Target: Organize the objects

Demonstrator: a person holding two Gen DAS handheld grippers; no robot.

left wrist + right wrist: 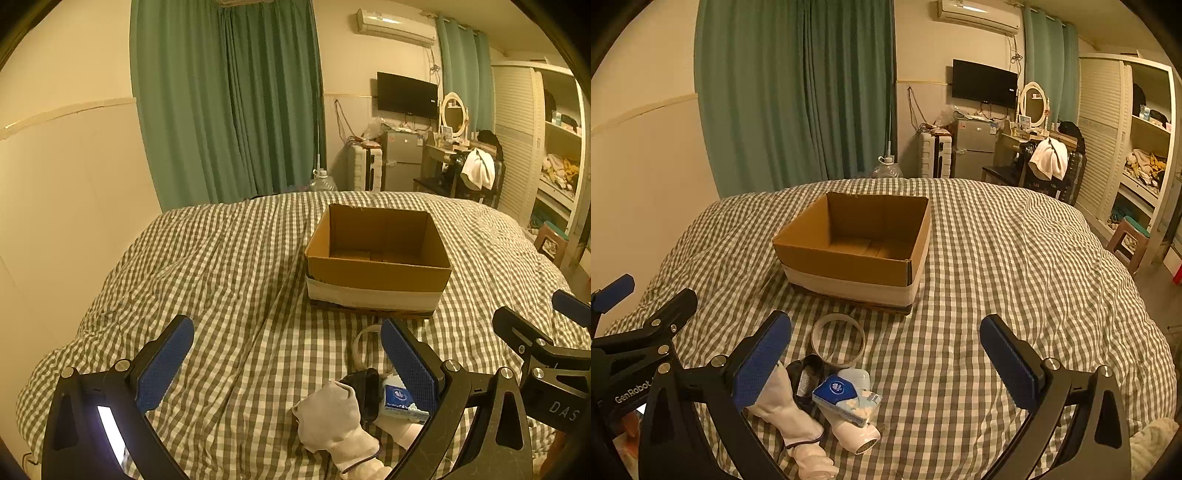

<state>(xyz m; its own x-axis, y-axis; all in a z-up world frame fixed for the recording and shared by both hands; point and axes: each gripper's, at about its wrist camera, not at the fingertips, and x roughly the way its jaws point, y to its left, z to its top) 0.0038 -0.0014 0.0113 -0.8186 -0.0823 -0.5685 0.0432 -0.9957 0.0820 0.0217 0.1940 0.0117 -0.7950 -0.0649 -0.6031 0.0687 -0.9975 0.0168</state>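
An open, empty cardboard box [376, 275] [846, 262] stands on the checked bedspread [229, 280] [990, 280]. In front of it lies a small pile: a tape roll [837, 340] [364, 345], a white glove [334, 417] [790, 410], a black item [805, 376] [365, 387], a blue tissue pack [846, 400] [400, 402] and a white hair-dryer-like item [855, 434]. My left gripper [288, 358] is open and empty, left of the pile. My right gripper [886, 354] is open and empty above the pile's right side.
The bed fills the foreground. A cream wall runs along its left side, with green curtains [229, 103] behind. A fridge [973, 147], a dresser with mirror, a chair and open shelves [1145, 155] stand at the far right. A stool [1126, 238] stands by the bed.
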